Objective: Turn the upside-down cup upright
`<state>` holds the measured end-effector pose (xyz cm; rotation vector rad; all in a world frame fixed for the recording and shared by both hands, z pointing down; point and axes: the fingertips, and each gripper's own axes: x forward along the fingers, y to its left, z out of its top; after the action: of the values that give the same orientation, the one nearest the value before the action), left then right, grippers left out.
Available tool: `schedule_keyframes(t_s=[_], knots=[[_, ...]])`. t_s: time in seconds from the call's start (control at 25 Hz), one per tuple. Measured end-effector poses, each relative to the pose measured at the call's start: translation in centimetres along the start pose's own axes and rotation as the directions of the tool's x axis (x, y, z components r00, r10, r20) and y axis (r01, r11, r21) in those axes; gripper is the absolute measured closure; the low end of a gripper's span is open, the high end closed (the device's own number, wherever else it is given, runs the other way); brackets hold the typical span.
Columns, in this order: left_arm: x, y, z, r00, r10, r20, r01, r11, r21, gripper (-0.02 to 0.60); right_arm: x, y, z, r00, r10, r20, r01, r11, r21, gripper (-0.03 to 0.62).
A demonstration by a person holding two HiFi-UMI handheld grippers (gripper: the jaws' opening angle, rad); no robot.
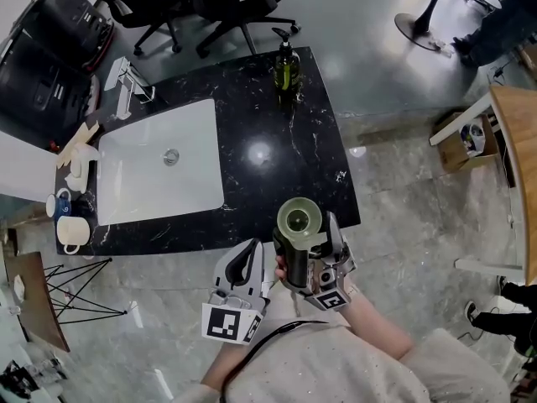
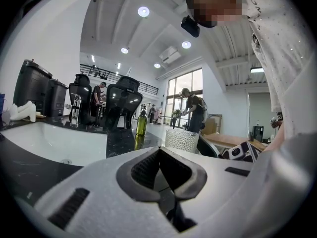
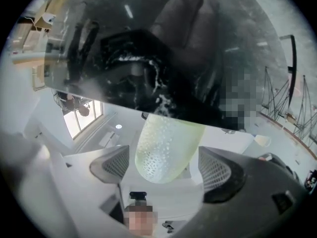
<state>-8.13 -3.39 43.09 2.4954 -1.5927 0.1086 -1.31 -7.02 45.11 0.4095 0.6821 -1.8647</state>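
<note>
A pale green, dimpled cup (image 1: 299, 217) is at the front right edge of the black marble counter (image 1: 277, 154). From above, its top end shows as a pale ring around a darker hollow, and I cannot tell which end is up. My right gripper (image 1: 304, 230) stands around it. In the right gripper view the cup (image 3: 167, 150) lies between the wide-apart jaws of that gripper (image 3: 168, 166), with a gap at each pad, so it is open. My left gripper (image 1: 250, 248) hovers just left of the cup, off the counter edge. Its jaws (image 2: 158, 152) are shut on nothing. The cup (image 2: 181, 140) shows beyond them.
A white sink (image 1: 159, 175) fills the counter's left half, with a faucet (image 1: 126, 82) behind it. A green soap bottle (image 1: 286, 65) stands at the back edge and mugs (image 1: 70, 229) at the left end. Office chairs (image 1: 226, 7) are behind, and a wooden table (image 1: 513, 158) is at the right.
</note>
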Motion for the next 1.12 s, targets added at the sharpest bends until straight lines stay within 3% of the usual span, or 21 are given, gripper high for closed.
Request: schedule_keyframes(t_s=[0.24,0.4,0.56,0.64,0.68,0.76,0.88,0.96,1.0,1.12], knots=[[-0.2,0.0,-0.4,1.0,-0.001,-0.006,0.001,1.0,-0.011,0.574,-0.1,0.3,-1.8,0.997,0.002,-0.08,-0.005,1.0,-0.031,0.187],[-0.5,-0.2,-0.4,1.0,-0.004,-0.002,0.004,1.0,-0.007,0.574,-0.6,-0.2,-4.3,0.976,-0.11,-0.189,0.076,0.981,-0.181,0.189],[-0.8,-0.6,-0.7,1.0,-0.011,0.004,0.012,1.0,-0.018,0.574,-0.6,-0.7,-6.6,0.933,-0.263,-0.247,0.158,0.913,-0.377,0.191],[-0.8,-1.0,-0.6,1.0,-0.025,0.009,0.025,0.999,-0.02,0.574,-1.6,-1.2,-7.1,0.898,-0.36,-0.254,0.197,0.844,-0.499,0.194],[-0.8,-1.2,-0.6,0.999,-0.033,0.011,0.033,0.999,-0.02,0.574,-2.2,-1.7,-7.4,0.869,-0.428,-0.248,0.224,0.787,-0.575,0.204],[-0.9,-1.8,-0.6,0.999,-0.05,0.015,0.05,0.999,-0.021,0.574,-3.1,-2.7,-7.5,0.803,-0.563,-0.195,0.274,0.64,-0.718,0.302],[-1.1,-2.6,-0.6,0.997,-0.073,0.017,0.074,0.997,-0.022,0.574,-4.5,-3.1,-6.5,0.715,-0.699,-0.024,0.343,0.38,-0.859,0.451],[-1.1,-3.1,-0.6,0.996,-0.085,0.017,0.086,0.996,-0.023,0.574,-5.1,-3.0,-5.9,0.651,-0.752,0.105,0.361,0.185,-0.914,0.552],[-1.1,-3.3,-0.7,0.996,-0.088,0.016,0.089,0.996,-0.025,0.574,-5.2,-2.9,-5.8,0.626,-0.763,0.16,0.352,0.093,-0.931,0.564],[-1.0,-3.6,-0.8,0.996,-0.086,0.01,0.087,0.996,-0.034,0.574,-5.0,-2.3,-6.1,0.601,-0.739,0.304,0.27,-0.171,-0.948,0.572]])
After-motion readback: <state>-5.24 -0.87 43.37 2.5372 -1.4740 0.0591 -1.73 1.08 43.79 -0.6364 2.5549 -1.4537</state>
